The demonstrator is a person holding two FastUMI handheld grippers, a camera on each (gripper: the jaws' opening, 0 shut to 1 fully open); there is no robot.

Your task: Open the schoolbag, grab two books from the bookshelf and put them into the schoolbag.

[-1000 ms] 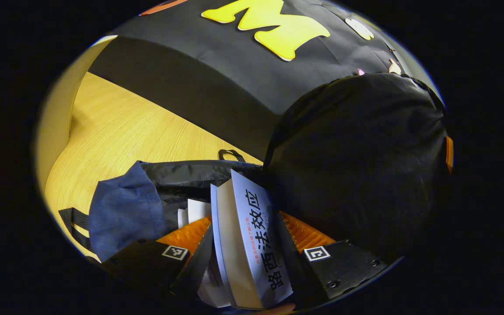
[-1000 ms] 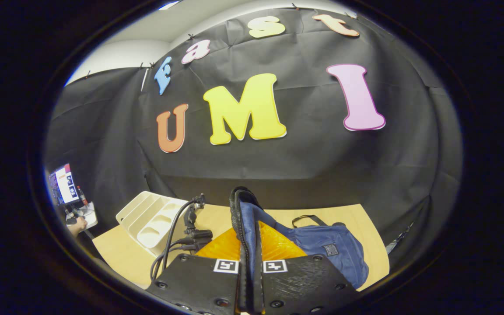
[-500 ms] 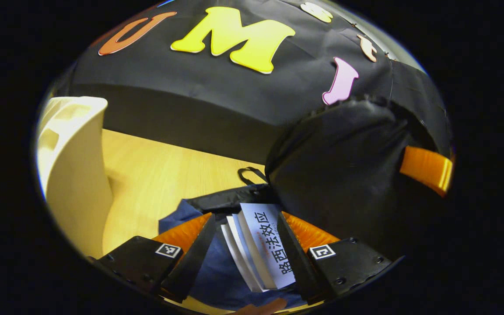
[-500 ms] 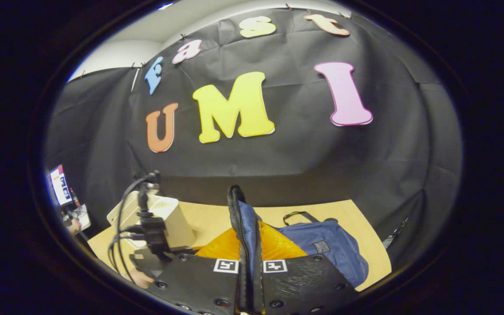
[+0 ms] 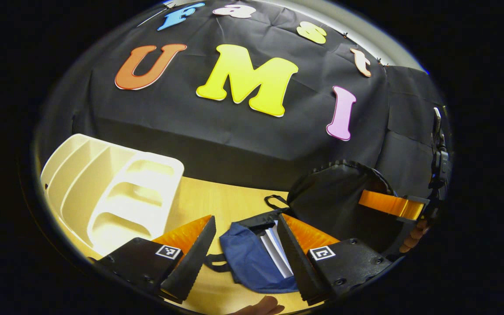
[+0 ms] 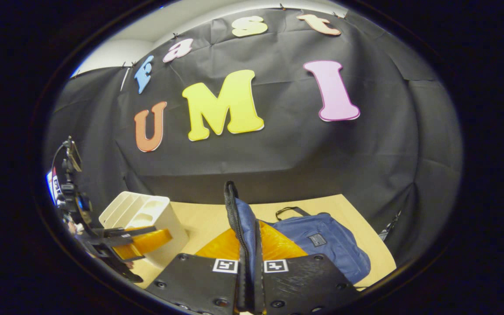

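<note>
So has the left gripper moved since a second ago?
Yes. The left gripper has let go of the books and pulled up and back from the schoolbag, toward the shelf, which now fills more of its view.

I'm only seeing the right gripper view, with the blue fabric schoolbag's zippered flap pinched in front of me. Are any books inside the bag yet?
Observer: Yes. The left gripper view shows pale book edges standing in the open mouth of the blue fabric schoolbag.
Operator: Is the left gripper holding one?
Observer: No. The left gripper is open above the bag, with nothing between its fingers.
Operator: Is my flap blocking the opening?
Observer: No. The flap stands raised beside the mouth, with its black lining facing the left gripper view.
</note>
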